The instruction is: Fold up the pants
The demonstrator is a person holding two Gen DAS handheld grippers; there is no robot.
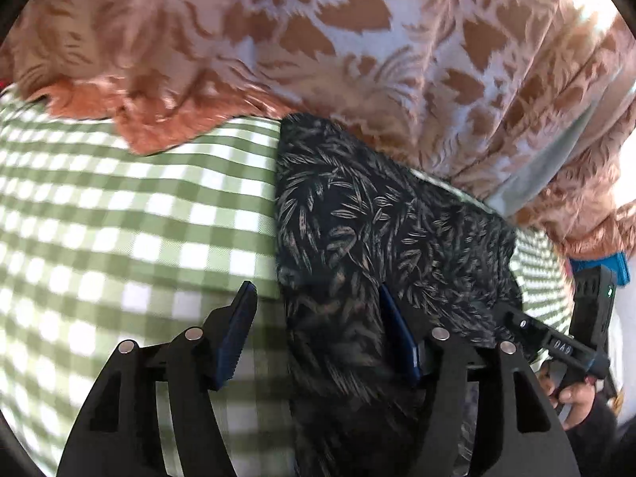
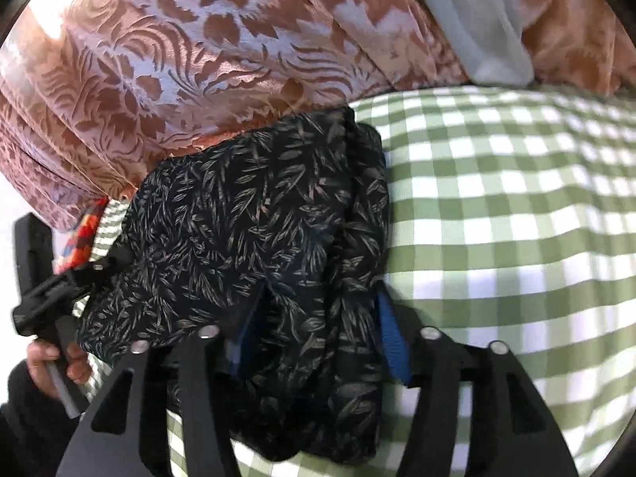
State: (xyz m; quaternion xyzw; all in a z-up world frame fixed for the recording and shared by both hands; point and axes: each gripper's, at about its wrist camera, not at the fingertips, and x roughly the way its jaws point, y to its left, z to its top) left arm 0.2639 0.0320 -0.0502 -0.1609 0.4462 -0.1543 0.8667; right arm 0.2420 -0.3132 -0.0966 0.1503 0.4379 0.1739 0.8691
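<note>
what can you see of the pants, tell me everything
The pants are thin, soft-looking dark fabric printed with pale leaves. They lie folded into a compact, rumpled bundle on the green checked cloth, their far end against a rust floral blanket. The right gripper is open, its fingers astride a bunched fold at the near edge. The left gripper is open too, one finger over the cloth and one over the pants. No waistband or hems can be made out.

A bed with a green-and-white checked sheet (image 2: 497,206) carries the things. On it lie dark leaf-print pants (image 2: 254,214), bunched in folds, and behind them, touching, a rust-and-white patterned blanket (image 1: 357,39) piled along the far side.
</note>
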